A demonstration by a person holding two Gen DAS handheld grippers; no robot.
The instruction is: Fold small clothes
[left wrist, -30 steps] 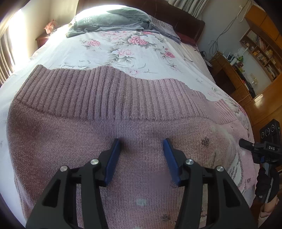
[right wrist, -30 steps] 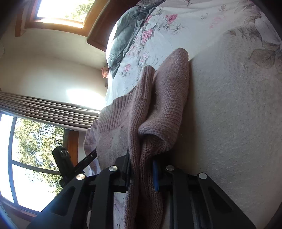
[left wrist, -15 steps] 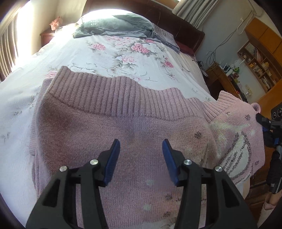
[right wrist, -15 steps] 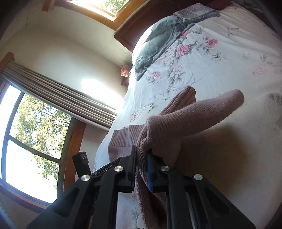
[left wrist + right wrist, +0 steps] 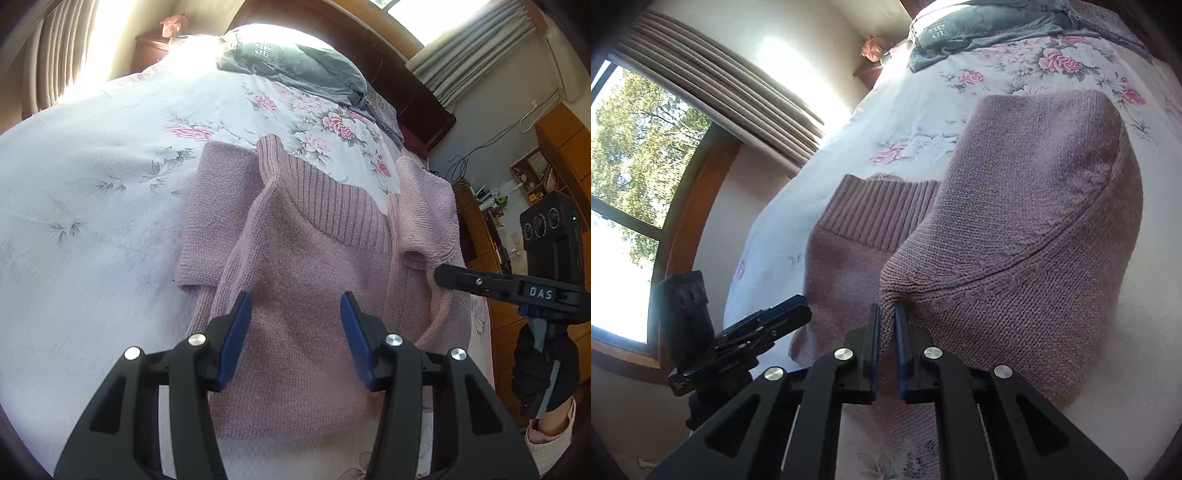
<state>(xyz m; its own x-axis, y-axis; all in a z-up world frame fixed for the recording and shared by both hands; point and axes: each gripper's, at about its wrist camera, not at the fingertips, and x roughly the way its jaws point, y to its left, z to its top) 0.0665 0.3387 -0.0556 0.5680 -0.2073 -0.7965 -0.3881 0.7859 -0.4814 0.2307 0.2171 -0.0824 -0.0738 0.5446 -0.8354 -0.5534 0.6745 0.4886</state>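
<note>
a pink knit sweater [image 5: 310,266] is spread on a floral bed [image 5: 92,192], its sleeve pinched between the nearly closed fingers of the right gripper [image 5: 886,325]. the left gripper [image 5: 295,325] is held wide apart above the body, empty. the sleeve is best laid flat across the ribbed, soft knit, then smoothed.

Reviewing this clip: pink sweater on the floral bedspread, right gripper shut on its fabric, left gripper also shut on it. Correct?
Not quite. The left gripper is open, holding nothing, in the left wrist view. The right gripper is shut on the pink sweater, on the floral bedspread.
</note>
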